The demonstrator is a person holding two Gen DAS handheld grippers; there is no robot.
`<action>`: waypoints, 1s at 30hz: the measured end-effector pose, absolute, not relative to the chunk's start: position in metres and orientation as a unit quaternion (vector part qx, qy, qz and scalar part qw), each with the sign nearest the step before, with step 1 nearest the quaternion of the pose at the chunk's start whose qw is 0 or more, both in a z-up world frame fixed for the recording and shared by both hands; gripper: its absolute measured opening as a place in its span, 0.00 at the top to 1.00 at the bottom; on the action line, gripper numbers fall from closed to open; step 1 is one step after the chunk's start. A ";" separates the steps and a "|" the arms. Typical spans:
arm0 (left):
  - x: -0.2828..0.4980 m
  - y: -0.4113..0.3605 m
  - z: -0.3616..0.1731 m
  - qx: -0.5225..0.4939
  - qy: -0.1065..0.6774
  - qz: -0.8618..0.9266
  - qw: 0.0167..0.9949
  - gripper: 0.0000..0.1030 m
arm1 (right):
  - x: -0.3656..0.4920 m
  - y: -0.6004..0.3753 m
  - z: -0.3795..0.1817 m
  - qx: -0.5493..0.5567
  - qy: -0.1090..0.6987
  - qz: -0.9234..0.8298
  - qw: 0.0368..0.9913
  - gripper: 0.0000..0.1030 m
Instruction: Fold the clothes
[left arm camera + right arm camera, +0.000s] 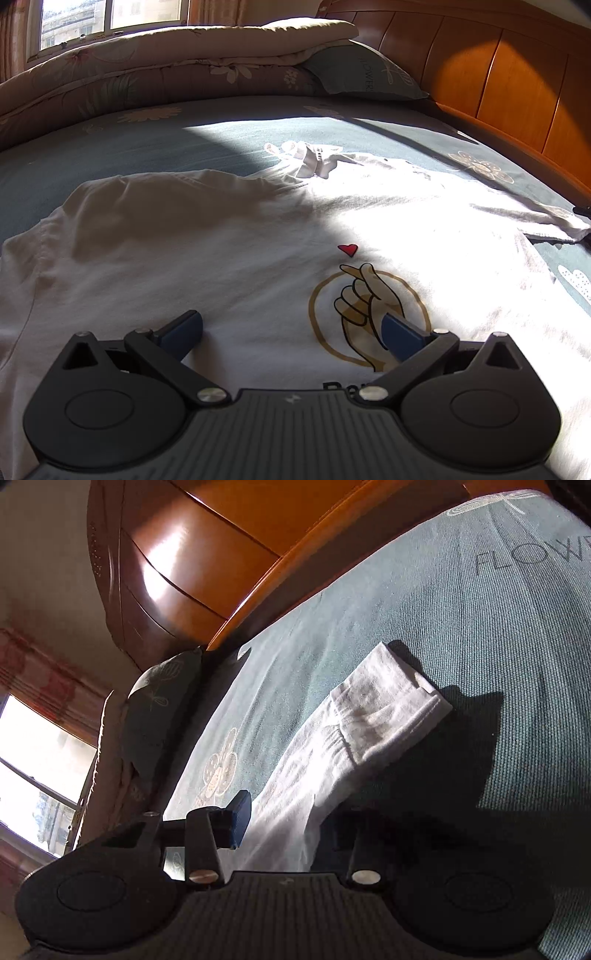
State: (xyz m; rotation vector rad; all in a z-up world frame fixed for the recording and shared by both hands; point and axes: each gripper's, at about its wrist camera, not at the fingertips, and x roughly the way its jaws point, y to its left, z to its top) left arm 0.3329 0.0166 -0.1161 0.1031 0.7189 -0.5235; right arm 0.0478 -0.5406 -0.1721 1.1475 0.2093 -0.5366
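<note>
While flat, white shirt (221, 240) abed

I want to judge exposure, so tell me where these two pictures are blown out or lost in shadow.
Left wrist view: sun washes out the shirt right of the heart print, its left half in shade; lines bow. Right wrist view: window blown out, glare on the headboard, sleeve lit, right gripper with one finger lost in black shadow.
</note>
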 end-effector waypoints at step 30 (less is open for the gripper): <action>0.332 0.017 -0.116 0.056 0.345 -0.254 0.902 0.01 | 0.073 -0.486 -0.102 0.254 0.202 -0.374 0.869 0.13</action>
